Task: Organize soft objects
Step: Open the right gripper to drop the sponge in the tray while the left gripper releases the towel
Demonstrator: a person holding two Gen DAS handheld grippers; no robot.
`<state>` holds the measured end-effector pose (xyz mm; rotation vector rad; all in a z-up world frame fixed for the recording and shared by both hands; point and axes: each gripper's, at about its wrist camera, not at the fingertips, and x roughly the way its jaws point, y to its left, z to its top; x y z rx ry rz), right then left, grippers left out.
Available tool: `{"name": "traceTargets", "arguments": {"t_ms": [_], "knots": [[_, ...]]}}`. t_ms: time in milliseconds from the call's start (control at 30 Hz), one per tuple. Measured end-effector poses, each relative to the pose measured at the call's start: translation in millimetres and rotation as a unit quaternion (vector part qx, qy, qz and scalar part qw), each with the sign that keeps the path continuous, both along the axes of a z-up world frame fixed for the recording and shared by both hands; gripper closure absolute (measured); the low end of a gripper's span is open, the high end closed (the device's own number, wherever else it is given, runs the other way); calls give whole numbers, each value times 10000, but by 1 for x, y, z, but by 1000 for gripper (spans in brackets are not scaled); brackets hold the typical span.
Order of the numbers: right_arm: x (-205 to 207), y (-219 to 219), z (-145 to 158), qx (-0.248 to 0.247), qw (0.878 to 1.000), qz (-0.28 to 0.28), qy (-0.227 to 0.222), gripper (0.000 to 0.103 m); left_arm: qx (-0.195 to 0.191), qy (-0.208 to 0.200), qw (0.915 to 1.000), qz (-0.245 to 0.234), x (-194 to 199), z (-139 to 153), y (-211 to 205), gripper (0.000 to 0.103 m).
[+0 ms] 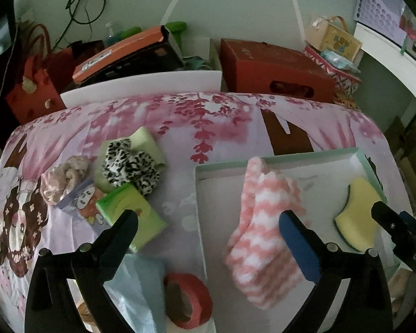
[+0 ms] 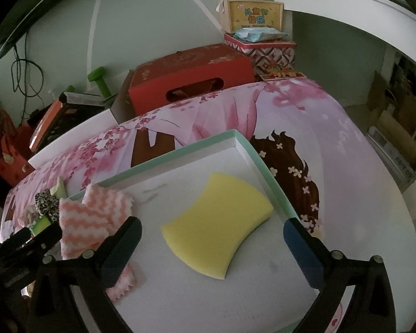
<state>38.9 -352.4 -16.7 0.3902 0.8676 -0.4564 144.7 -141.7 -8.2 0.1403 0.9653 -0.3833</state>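
Observation:
A pink-and-white fuzzy sock [image 1: 263,227] lies in the white tray [image 1: 208,170] with a mint rim, beside a yellow sponge [image 1: 359,217]. My left gripper [image 1: 208,222] is open above the tray's left edge, its right finger over the sock. My right gripper [image 2: 212,234] is open above the yellow sponge [image 2: 217,226], which lies flat in the tray [image 2: 244,145]; the sock [image 2: 91,219] lies to its left. On the cloth left of the tray lie a leopard-print scrunchie [image 1: 129,166], a beige scrunchie [image 1: 65,176], a light green pad [image 1: 147,140] and a green packet [image 1: 131,213].
A red tape roll [image 1: 190,299] and a pale blue cloth [image 1: 141,285] lie near the front edge. Red boxes [image 1: 274,69], an orange-lidded box [image 1: 119,52] and red bags [image 1: 33,86] stand behind the table. A white shelf [image 2: 346,2] is at the right.

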Motion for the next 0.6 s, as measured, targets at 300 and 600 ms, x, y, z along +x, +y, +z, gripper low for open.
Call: {"name": "traceTargets", "arguments": {"t_ms": [300,600], "knots": [[2,16,8,-44,9998,141,-95,0,-180,-170,9991,353,-9,18,45,2],[10,53,17,-71,9981,586,-153,0,-125,-219,9949,976,-8,24,105,2]]}}
